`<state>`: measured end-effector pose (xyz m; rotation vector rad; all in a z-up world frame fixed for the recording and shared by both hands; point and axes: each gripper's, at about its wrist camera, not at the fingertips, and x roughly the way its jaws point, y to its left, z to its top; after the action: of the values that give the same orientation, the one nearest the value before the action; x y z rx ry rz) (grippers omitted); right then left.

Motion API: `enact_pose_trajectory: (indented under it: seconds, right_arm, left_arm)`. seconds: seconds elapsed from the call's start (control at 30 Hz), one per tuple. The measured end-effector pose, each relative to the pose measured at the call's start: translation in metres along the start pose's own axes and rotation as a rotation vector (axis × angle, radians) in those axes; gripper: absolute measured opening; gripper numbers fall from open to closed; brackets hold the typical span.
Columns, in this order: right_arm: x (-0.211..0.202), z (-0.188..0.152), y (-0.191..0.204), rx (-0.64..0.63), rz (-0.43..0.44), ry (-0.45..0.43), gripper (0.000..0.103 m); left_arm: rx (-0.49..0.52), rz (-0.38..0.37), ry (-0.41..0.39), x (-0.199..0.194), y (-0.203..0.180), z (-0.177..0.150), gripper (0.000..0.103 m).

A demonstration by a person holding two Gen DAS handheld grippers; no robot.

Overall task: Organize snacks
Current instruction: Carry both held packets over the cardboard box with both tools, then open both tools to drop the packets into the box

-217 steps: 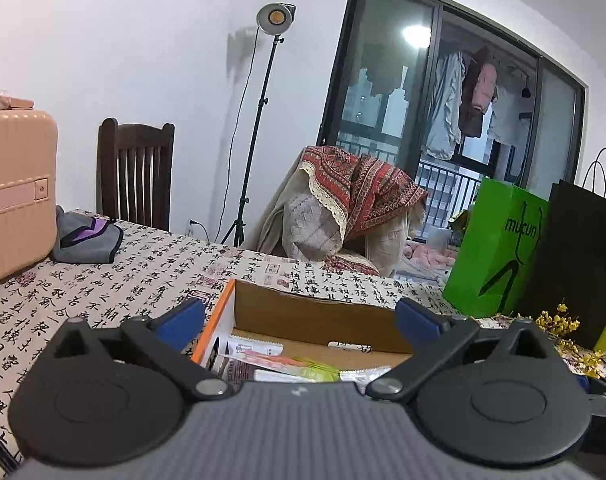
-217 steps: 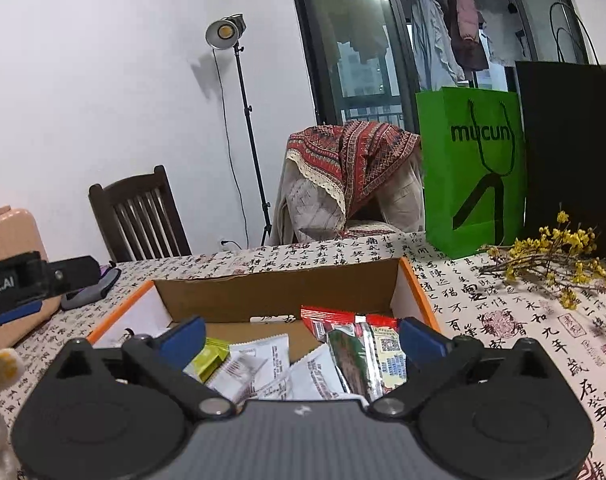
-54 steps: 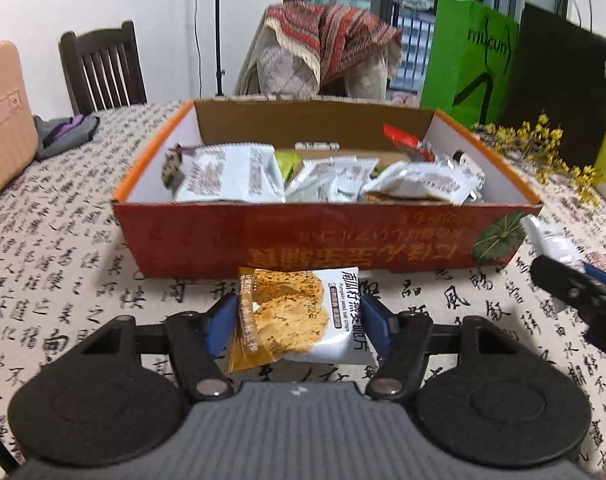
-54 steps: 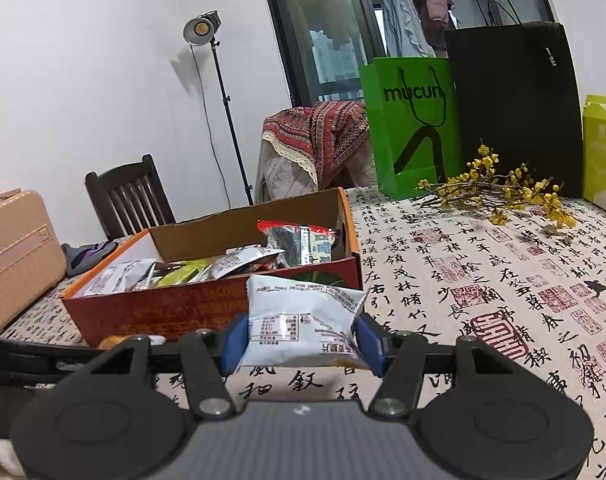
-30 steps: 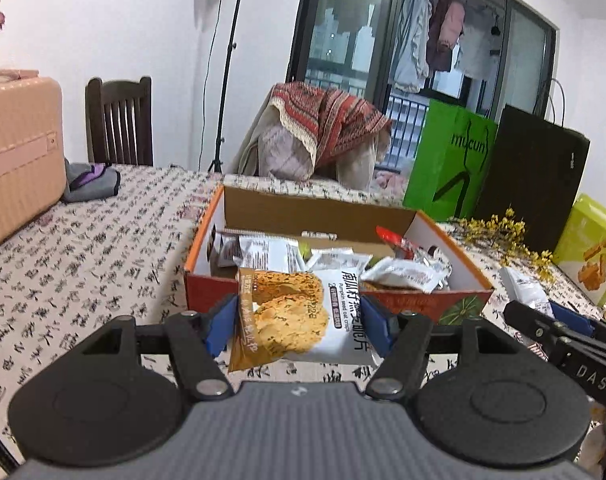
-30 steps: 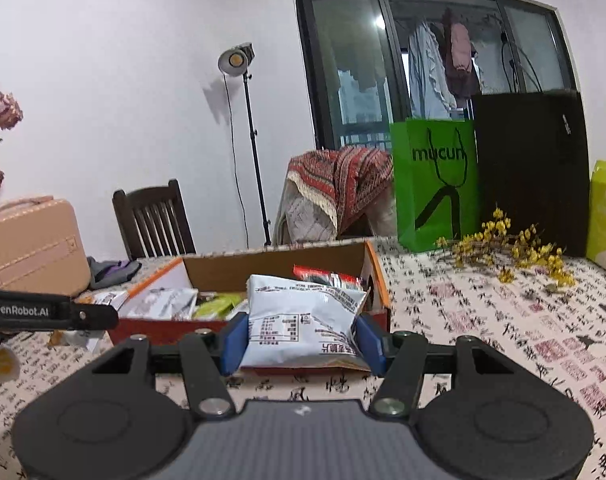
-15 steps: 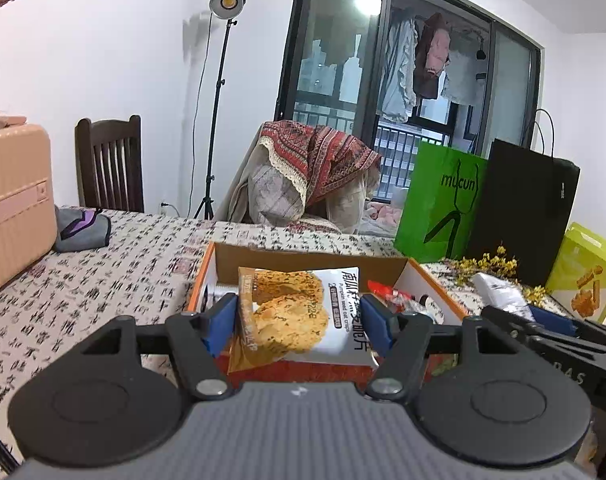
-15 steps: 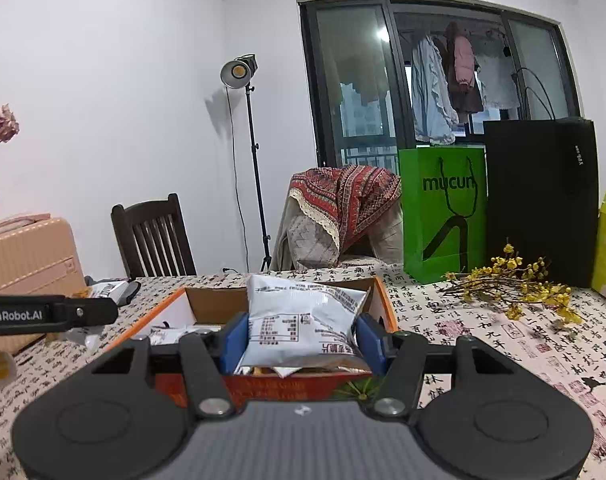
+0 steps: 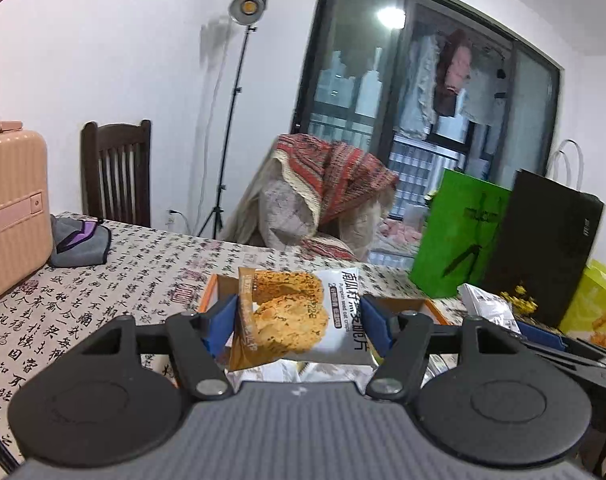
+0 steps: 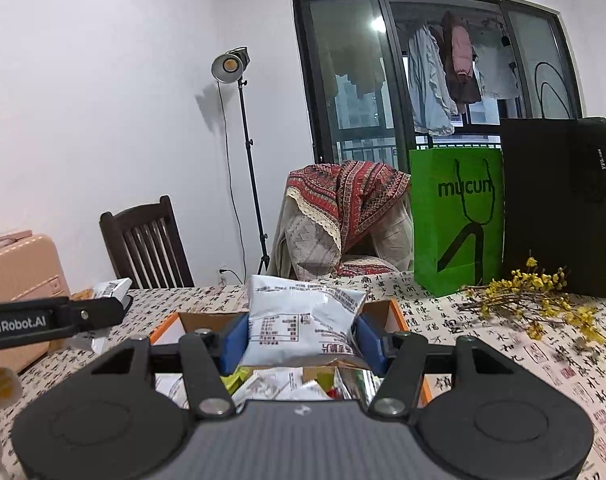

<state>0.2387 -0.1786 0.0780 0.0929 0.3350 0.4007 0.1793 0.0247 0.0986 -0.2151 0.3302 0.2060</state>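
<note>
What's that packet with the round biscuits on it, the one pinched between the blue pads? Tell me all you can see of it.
The biscuit packet is a small sealed pouch of glossy film, orange-brown on its left part, white on its right, with two seeded round biscuits pictured and sideways Chinese and English print. It stands nearly upright, slightly creased, clamped at both side edges by the left gripper. It is held in the air over the open cardboard box, whose other snacks lie below it.

Tablecloth (image 10: pixel 483 344): cream with black calligraphy and red seals. Cardboard box (image 10: pixel 399 318): orange rim. Gripper pads (image 10: pixel 235 338): blue. Paper bags: green (image 10: pixel 455 220), black (image 10: pixel 559 204). Suitcase (image 9: pixel 11 208): peach.
</note>
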Motion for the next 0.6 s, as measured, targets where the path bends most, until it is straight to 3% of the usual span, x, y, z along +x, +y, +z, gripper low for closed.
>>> enact_pose_trajectory:
  seconds: [0.3, 0.6]
  right_arm:
    - [0.053, -0.001, 0.003, 0.003, -0.021, 0.039, 0.058]
    - [0.085, -0.027, -0.011, 0.000, 0.002, 0.080, 0.058]
  left_arm:
    - [-0.052, 0.072, 0.024, 0.051, 0.011, 0.000, 0.067]
    - [-0.008, 0.102, 0.015, 0.081, 0.020, -0.021, 0.067]
